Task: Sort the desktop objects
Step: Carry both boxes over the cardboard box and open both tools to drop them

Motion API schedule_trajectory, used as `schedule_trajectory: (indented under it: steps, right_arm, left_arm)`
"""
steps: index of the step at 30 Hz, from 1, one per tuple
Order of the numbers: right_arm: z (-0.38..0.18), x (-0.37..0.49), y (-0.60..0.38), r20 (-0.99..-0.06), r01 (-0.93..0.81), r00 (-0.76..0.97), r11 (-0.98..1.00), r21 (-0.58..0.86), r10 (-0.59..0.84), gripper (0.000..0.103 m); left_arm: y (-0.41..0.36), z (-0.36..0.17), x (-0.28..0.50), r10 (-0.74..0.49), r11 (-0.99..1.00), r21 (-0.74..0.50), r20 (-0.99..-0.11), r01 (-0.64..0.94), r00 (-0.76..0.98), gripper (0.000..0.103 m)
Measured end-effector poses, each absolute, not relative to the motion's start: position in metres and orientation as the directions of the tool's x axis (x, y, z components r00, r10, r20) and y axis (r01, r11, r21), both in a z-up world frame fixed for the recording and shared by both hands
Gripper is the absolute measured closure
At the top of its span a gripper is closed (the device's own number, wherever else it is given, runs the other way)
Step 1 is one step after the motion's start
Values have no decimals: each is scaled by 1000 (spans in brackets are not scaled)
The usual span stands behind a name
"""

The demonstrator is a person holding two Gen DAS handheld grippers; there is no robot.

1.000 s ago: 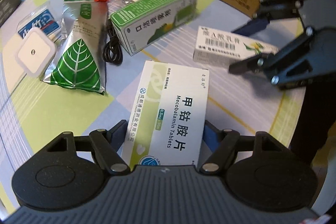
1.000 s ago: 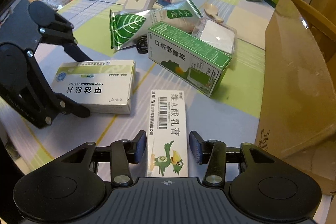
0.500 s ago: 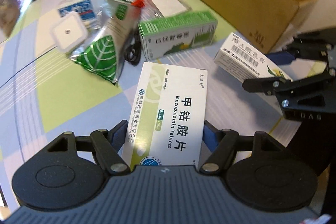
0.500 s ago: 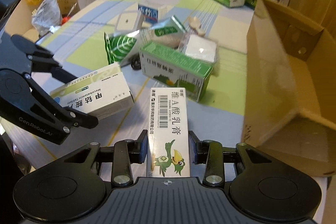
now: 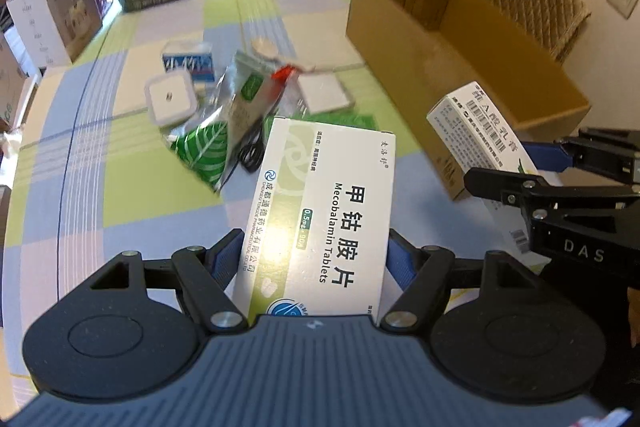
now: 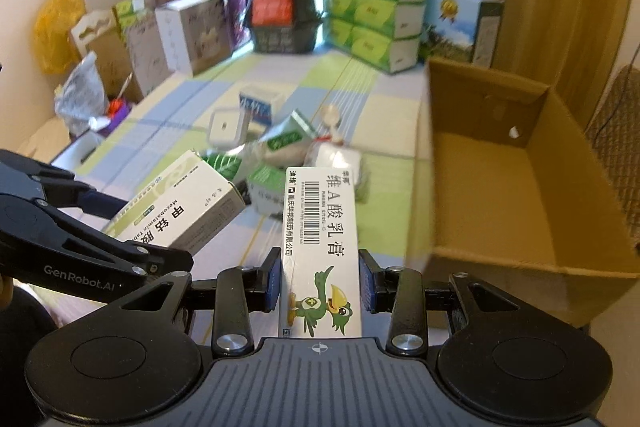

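Observation:
My left gripper [image 5: 316, 259] is shut on a white Mecobalamin tablet box [image 5: 324, 211], held up above the table; the same tablet box [image 6: 180, 211] shows at the left of the right wrist view. My right gripper [image 6: 320, 279] is shut on a narrow white ointment box [image 6: 320, 243] with a green bird print, also lifted; this ointment box [image 5: 480, 139] appears at the right of the left wrist view. An open cardboard box [image 6: 520, 171] stands to the right, its inside bare; in the left wrist view the cardboard box [image 5: 452, 63] lies ahead to the right.
On the checked tablecloth [image 5: 120, 187] lie a leaf-print foil pouch [image 5: 224, 127], a white square device [image 5: 170, 99], a small blue box [image 5: 186, 61], a black cable [image 5: 250, 157] and a green carton [image 6: 268, 183]. Stacked tissue packs [image 6: 372, 15] and boxes line the far edge.
Both grippers have lifted their boxes off the table and tilted upward, so the room and the cardboard box's open top have come into view.

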State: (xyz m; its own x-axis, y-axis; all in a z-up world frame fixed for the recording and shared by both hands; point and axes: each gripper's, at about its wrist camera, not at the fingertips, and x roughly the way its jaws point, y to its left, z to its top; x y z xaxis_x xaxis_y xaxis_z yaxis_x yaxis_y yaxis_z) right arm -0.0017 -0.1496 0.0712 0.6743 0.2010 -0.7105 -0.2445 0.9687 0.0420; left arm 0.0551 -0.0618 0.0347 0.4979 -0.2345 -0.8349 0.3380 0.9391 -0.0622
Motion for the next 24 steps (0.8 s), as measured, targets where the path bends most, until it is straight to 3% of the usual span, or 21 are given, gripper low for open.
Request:
schedule_trajectory:
  steps: [13, 24]
  right_arm:
    - [125, -5, -234, -621, -102, 777, 994, 36, 102, 67]
    - [116, 31, -304, -641, 7, 768, 999, 40, 20, 67]
  left_arm:
    - [-146, 81, 66, -332, 903, -96, -774, 419, 539, 33]
    - [-208, 83, 109, -386, 887, -148, -758, 438, 526, 33]
